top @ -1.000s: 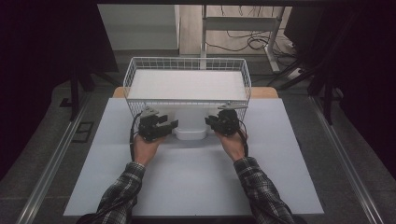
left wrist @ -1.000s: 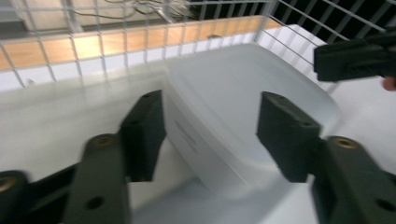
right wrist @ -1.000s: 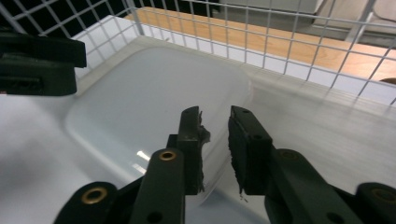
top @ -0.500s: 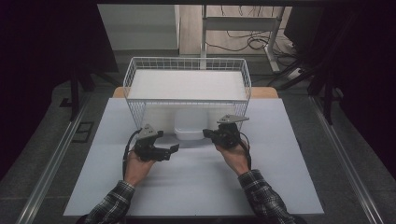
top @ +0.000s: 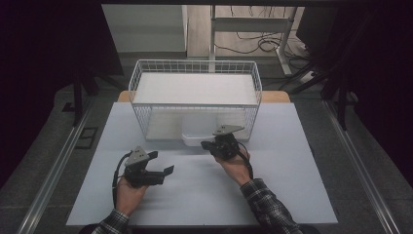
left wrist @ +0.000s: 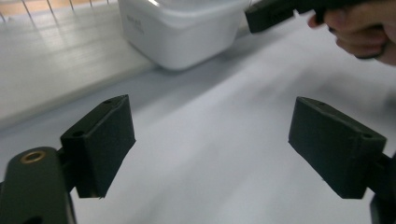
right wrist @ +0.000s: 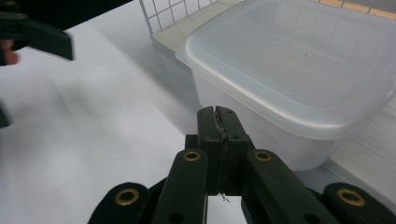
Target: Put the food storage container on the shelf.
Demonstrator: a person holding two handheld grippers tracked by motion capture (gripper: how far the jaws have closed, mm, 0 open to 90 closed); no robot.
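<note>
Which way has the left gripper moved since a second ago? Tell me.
Yes. The left gripper has pulled back from the wire basket toward the person, fingers open.

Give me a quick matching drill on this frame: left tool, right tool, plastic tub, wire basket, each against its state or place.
Things:
1. left tool
2. right tool
3. plastic tub
4. wire basket

States or places:
A. sticks out from under the basket's front
B. jaws shut, empty
C. stands at the table's far edge
D. jaws wide open

Pairs: 1-D, 2-B, 3-A, 4-C
</note>
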